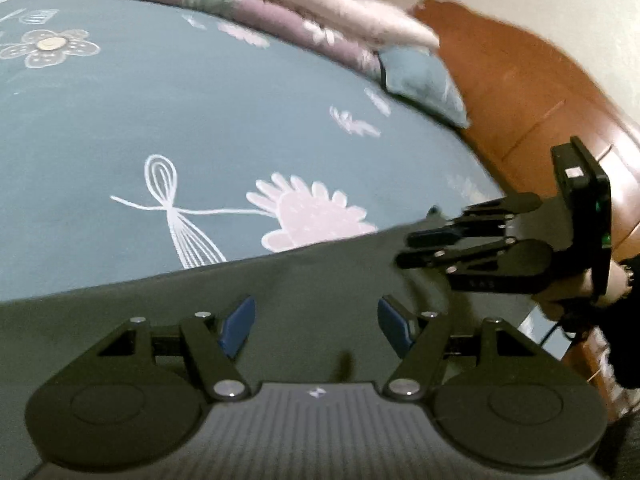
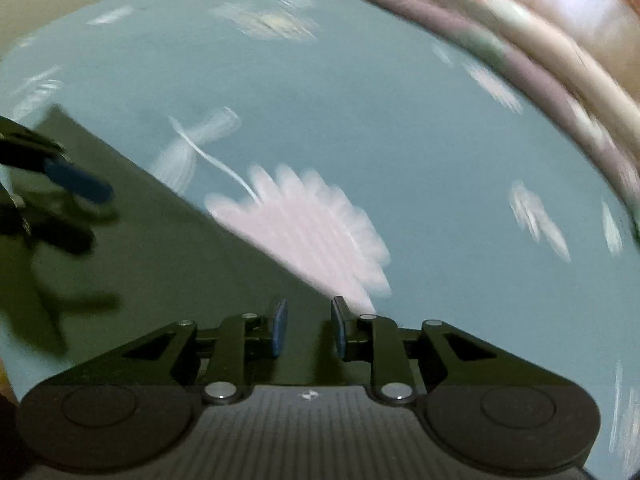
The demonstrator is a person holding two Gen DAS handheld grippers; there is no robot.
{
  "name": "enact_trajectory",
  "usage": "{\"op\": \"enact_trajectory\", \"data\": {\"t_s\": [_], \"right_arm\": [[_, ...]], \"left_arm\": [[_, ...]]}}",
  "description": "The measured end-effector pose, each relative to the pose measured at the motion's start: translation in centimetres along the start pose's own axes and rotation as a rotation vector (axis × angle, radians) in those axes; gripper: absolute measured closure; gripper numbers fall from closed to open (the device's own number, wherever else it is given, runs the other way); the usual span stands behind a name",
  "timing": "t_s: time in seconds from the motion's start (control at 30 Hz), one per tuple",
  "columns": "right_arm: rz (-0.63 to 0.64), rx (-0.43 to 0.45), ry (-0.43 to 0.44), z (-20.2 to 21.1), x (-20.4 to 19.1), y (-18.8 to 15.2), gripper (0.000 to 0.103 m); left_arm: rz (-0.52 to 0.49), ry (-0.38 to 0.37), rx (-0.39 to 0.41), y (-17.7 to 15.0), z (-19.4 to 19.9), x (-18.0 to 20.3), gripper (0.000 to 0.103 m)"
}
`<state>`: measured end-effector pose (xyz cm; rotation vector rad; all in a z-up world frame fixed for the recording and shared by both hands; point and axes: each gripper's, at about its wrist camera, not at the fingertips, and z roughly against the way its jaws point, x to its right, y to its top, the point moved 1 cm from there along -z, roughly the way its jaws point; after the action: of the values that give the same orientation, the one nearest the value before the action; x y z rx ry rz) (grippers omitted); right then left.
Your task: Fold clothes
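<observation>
A dark olive garment [image 1: 312,280] lies flat on the bed, its straight far edge running across the teal sheet. My left gripper [image 1: 316,322] hovers over it, blue pads wide apart with nothing between them. My right gripper [image 1: 404,248] reaches in from the right over the garment's far right corner, held by a hand. In the right wrist view, which is blurred, the right gripper [image 2: 309,330] stands over the garment [image 2: 160,260] near its edge, with a narrow gap between the pads and no cloth in it. The left gripper [image 2: 72,200] shows at the left edge.
The teal bedsheet [image 1: 200,120] carries white and pink drawings. A rolled purple and pink quilt [image 1: 280,12] lies along the far side, with a teal pillow [image 1: 420,76] at its end. A wooden headboard [image 1: 520,92] rises on the right.
</observation>
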<state>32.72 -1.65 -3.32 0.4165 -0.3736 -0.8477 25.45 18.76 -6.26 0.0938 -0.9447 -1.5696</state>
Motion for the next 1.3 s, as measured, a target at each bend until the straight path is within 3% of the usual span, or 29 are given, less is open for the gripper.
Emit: {"op": "enact_trajectory", "data": {"t_s": [0.07,0.2,0.37,0.5,0.6,0.67,0.8,0.97,1.03,1.07,1.1,1.13,1.3], "right_arm": [[-0.074,-0.009,-0.011,-0.9,1.0,-0.6,0.075],[-0.199,0.019,0.014,-2.9,2.4,-0.1,0.069],[-0.225,0.018,-0.015,-1.2,2.7,-0.2,0.068],[-0.311,0.0,-0.065,1.6,4.1,-3.8,0.055],[-0.406,-0.081,-0.085,2.1,5.4,-7.1,0.055],[-0.459,-0.067,-0.075,2.8,5.6,-8.6,0.054],[-0.494,0.014,-0.113,3.9,7.1,-8.0,0.054],[-0.481,0.119,-0.148,1.9,10.3,-4.0,0.054],[-0.494,0.081,-0.117,-0.5,11.5,-3.2,0.054],[-0.501,0.075,-0.102,-1.6,11.7,-3.0,0.051],[-0.507,0.075,-0.087,-2.7,11.8,-2.9,0.04],[-0.504,0.084,-0.082,-2.3,11.8,-2.9,0.036],[-0.475,0.133,-0.078,1.1,11.1,-3.5,0.037]], "left_arm": [[-0.021,0.047,-0.043,-0.1,-1.0,-0.2,0.035],[-0.02,0.028,-0.058,0.0,-0.9,-0.7,0.034],[-0.035,0.039,-0.093,0.9,-0.8,-0.5,0.034],[-0.046,0.036,-0.131,1.2,-1.5,-0.8,0.033],[-0.063,0.023,-0.153,1.5,-1.8,-0.9,0.029],[-0.074,0.024,-0.169,1.6,-2.0,-0.7,0.027],[-0.091,0.035,-0.178,1.6,-2.2,-0.3,0.025],[-0.1,0.042,-0.172,1.4,-2.2,-0.1,0.025],[-0.081,0.033,-0.158,1.3,-2.2,-0.3,0.024],[-0.07,0.028,-0.152,1.3,-2.1,-0.4,0.023],[-0.058,0.027,-0.146,1.3,-2.1,-0.5,0.023],[-0.049,0.031,-0.144,1.3,-2.0,-0.5,0.023],[-0.03,0.074,-0.124,1.4,-1.0,0.2,0.024]]}}
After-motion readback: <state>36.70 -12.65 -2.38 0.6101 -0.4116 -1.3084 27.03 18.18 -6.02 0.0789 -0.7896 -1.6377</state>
